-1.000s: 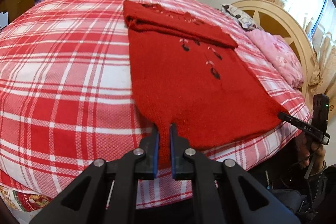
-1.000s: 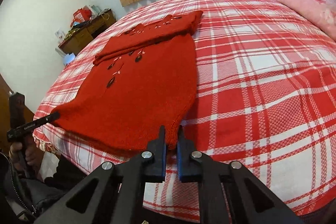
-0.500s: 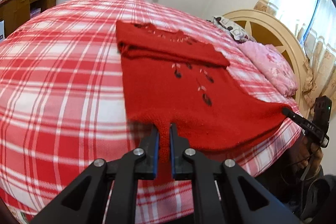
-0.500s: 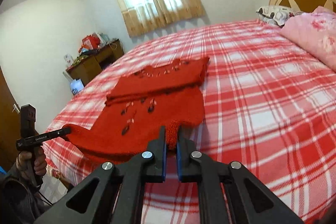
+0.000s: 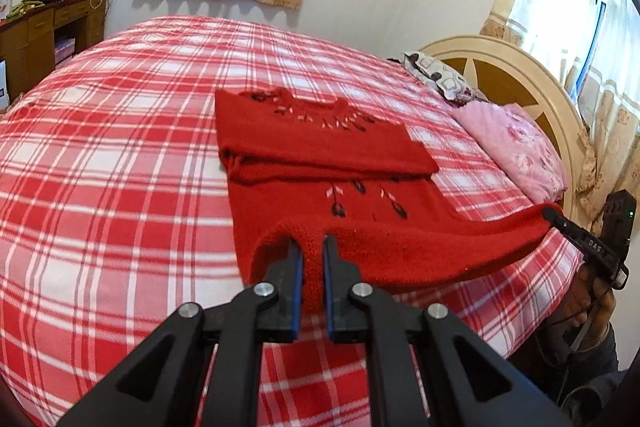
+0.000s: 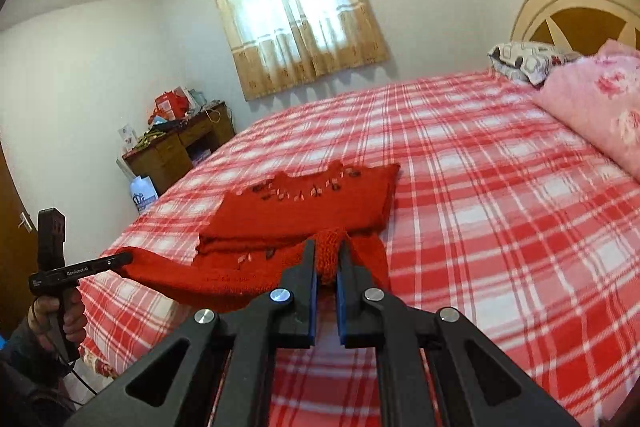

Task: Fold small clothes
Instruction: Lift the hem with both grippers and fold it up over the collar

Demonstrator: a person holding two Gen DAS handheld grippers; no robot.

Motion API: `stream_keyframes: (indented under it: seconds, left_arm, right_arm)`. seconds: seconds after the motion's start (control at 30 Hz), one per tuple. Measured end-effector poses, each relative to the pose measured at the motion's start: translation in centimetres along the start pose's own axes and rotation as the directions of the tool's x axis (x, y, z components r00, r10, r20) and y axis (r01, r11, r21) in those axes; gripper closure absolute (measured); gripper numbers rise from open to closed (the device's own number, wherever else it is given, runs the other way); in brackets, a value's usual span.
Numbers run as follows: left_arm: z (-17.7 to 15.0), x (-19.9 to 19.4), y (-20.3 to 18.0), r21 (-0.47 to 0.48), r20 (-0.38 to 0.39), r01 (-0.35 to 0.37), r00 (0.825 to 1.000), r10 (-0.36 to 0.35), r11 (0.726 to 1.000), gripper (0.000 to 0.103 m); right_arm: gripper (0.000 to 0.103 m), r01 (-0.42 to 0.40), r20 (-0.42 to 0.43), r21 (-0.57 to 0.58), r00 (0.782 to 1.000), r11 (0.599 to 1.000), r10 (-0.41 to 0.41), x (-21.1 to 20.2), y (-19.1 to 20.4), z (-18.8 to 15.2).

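Observation:
A red knitted sweater (image 5: pixel 328 163) with small embroidered flowers lies on the plaid bed, its sleeves folded across the chest. My left gripper (image 5: pixel 313 247) is shut on one bottom corner of the hem and holds it above the bed. My right gripper (image 6: pixel 327 251) is shut on the other bottom corner, also raised. The hem hangs stretched between them. The sweater also shows in the right wrist view (image 6: pixel 304 207). The right gripper shows in the left wrist view (image 5: pixel 554 217), and the left gripper shows in the right wrist view (image 6: pixel 122 259).
The bed has a red and white plaid cover (image 5: pixel 120 163). A pink pillow (image 5: pixel 516 151) and a patterned pillow (image 5: pixel 436 77) lie by the cream headboard (image 5: pixel 520 75). A cluttered wooden desk (image 6: pixel 180 143) stands by the far wall under a curtained window.
Both grippers have lifted the sweater's bottom hem off the bed and carried it forward toward the collar. The hem now hangs raised over the lower body of the sweater.

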State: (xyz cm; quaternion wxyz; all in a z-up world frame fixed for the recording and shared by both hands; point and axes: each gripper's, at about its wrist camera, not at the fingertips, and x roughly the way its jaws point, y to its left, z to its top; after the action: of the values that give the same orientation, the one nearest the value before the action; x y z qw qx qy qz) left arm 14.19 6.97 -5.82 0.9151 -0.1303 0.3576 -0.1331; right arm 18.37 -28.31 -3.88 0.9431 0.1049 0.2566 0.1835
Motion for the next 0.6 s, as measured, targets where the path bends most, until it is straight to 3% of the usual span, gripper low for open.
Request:
stream_keyframes:
  seconds: [0.6]
  left_arm:
    - [8.8,1.6,0.8,-0.010,0.105,-0.023,0.994,0.023,1.000,0.094]
  right_arm:
    - [0.096,0.026,0.043,-0.059,0.999,0.998,-0.023,5.3,1.6,8.5]
